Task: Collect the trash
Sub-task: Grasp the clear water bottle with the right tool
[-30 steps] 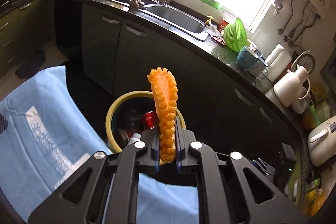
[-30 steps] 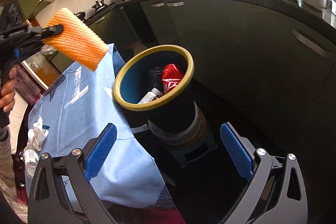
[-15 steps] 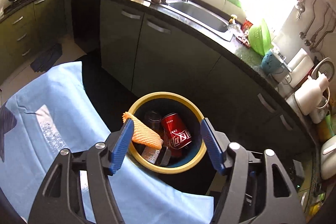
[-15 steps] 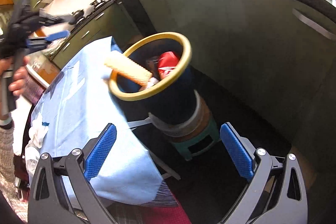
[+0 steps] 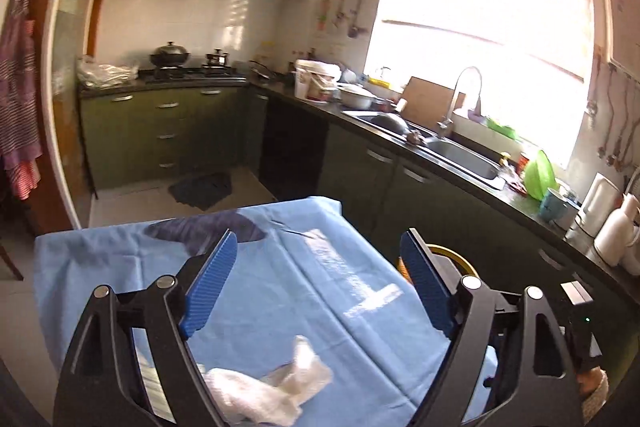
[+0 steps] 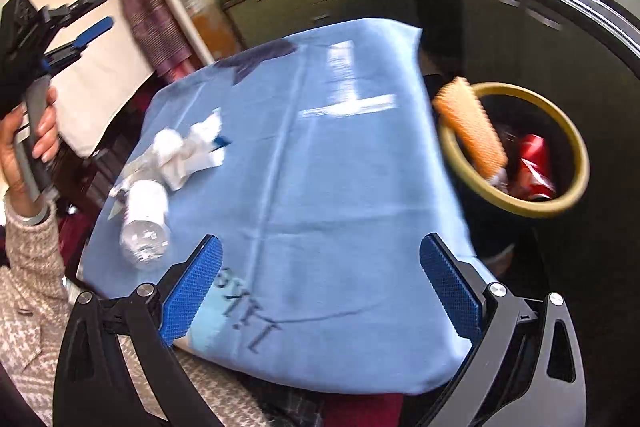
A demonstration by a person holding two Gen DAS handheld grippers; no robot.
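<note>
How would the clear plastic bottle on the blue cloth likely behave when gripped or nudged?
The plastic bottle looks empty, so probably light. It lies on its side on the blue cloth, so a nudge may roll it. Its thin clear wall would likely dent.

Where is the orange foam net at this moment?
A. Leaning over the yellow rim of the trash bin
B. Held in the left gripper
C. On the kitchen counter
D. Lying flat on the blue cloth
A: the orange foam net leans across the trash bin rim, partly inside, beside the red can.
</note>
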